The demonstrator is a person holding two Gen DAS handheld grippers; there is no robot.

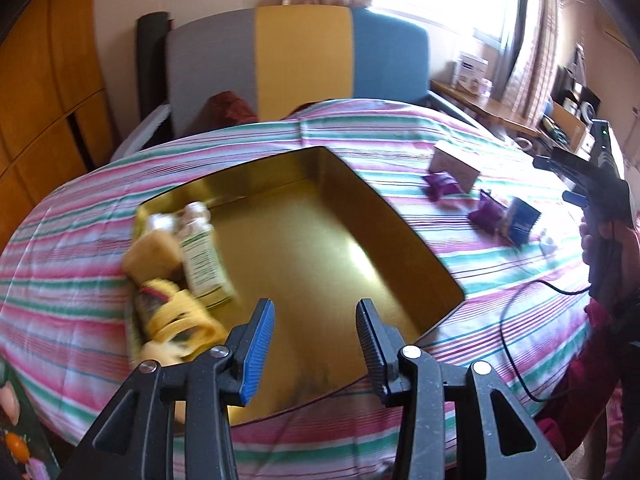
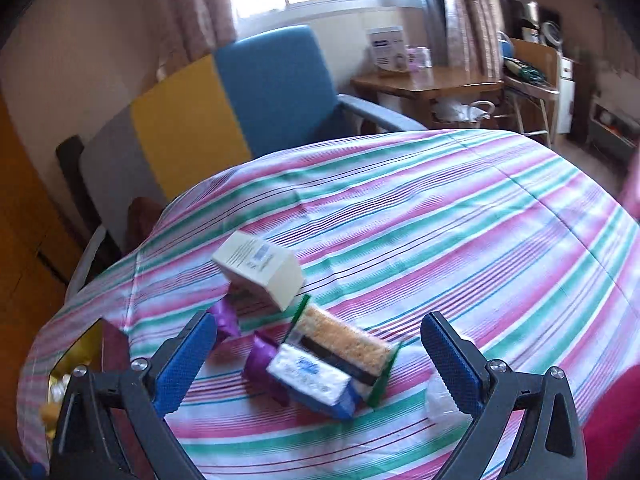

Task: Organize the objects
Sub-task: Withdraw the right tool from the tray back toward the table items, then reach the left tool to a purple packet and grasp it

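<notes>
An open gold tin (image 1: 320, 232) lies on the striped tablecloth (image 1: 400, 140). At its left end are a labelled bottle (image 1: 202, 256) and several yellow items (image 1: 176, 312). My left gripper (image 1: 316, 340) hovers over the tin's near end, jaws apart, nothing between them. To the right of the tin sit a cream box (image 2: 260, 272), two purple packets (image 2: 260, 360), a blue-white tissue pack (image 2: 312, 384) and a green-edged sponge pack (image 2: 344, 344). My right gripper (image 2: 320, 360) stands wide open above this cluster and touches nothing. In the left wrist view a hand holds the right gripper (image 1: 560, 180).
A chair (image 1: 300, 56) with a grey, yellow and blue back stands behind the table. A wooden side table (image 2: 424, 80) with boxes is at the window. A black cable (image 1: 516, 320) trails over the cloth's right side. A small clear wrapper (image 2: 440, 400) lies by the right fingertip.
</notes>
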